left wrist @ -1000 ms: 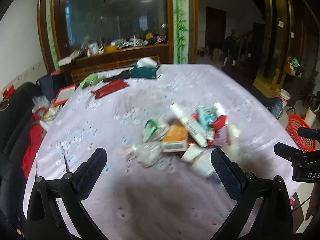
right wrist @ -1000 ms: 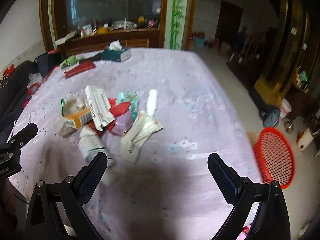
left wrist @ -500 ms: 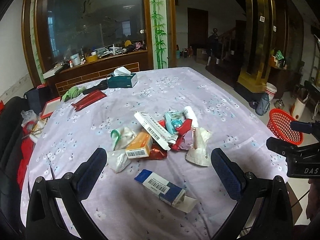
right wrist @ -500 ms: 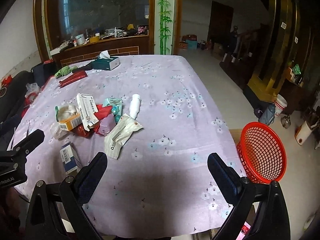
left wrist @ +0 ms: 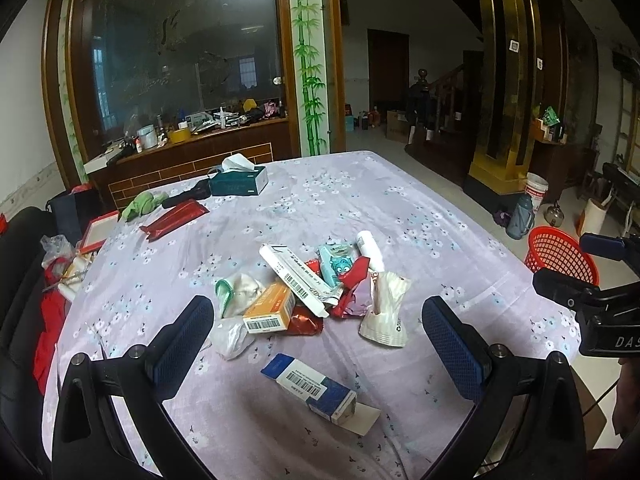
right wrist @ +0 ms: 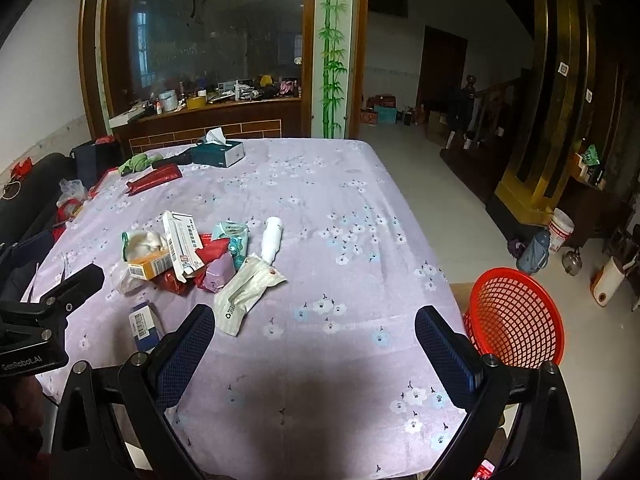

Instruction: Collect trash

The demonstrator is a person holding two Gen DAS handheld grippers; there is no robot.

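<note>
Ahead, trash pile [left wrist: 312,292] beyond both wide-apart claws, left [left wrist: 318,334] and right [right wrist: 314,336].

Your tabletop [right wrist: 340,208] wears a lilac cloth with small white and pale blue flowers. The basket [right wrist: 516,316] beside it is bright red mesh. In the trash pile you see an orange box [left wrist: 269,312], a blue-and-white box [left wrist: 312,384] with barcode, and red wrappers [left wrist: 352,280]. The tissue box [left wrist: 239,180] is teal and white. Your fingers [left wrist: 184,340] have dark blue dotted pads.
</note>
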